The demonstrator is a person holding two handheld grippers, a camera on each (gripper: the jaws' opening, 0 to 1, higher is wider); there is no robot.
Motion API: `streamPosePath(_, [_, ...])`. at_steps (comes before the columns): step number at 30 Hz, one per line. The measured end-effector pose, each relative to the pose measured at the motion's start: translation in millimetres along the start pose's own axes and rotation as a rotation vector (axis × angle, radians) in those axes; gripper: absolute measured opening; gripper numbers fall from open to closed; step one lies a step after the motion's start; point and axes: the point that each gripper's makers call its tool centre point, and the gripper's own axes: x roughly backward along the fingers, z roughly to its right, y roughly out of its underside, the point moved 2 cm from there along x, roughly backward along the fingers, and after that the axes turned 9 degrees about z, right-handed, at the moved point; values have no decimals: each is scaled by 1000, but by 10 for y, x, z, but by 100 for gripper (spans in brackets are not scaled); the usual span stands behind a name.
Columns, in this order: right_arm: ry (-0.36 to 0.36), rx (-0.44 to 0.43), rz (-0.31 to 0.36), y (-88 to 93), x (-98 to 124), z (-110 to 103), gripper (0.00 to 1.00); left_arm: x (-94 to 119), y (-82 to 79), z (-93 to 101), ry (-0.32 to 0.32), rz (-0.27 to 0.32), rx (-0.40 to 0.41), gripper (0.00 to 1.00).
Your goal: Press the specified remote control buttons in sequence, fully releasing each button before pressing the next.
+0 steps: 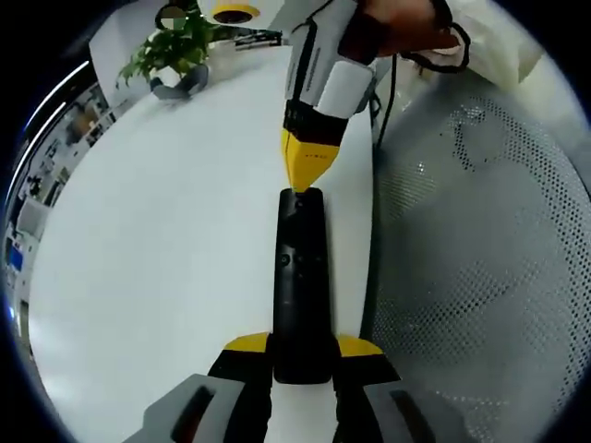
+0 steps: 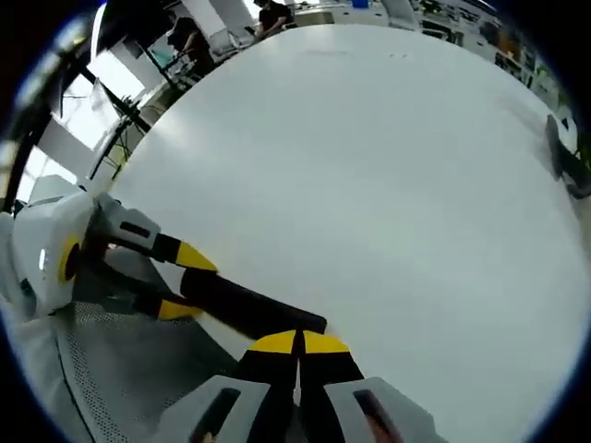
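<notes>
My left gripper [image 1: 302,355] clamps the long black remote [image 1: 301,286] near the white table's [image 1: 166,231] right edge; right gripper [image 2: 297,343], jaws together, tip touching its far end; open tabletop left.

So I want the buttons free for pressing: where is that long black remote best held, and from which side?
Hold the long black remote at its near end, coming in along its length with a finger on each long edge, as the left gripper does. The slim body fits between the fingers there, leaving the top face open to the right gripper at the far end.
</notes>
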Motion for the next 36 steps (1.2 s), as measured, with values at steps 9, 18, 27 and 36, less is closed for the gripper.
streamPosePath(9, [17, -2, -4, 1, -30, 53, 0, -12, -13, 4, 14, -27, -30, 24])
streamPosePath(18, [19, -72, -146, -23, -70, 65, 0, -15, -15, 11, 17, -47, -47, 24])
streamPosePath(27, [-10, -225, -125, -14, -59, 106, 0, -15, -15, 13, 11, -43, -36, 24])
streamPosePath(36, [-45, -288, -58, 5, -25, 93, 0, -9, -14, 16, 2, -41, -27, 24])
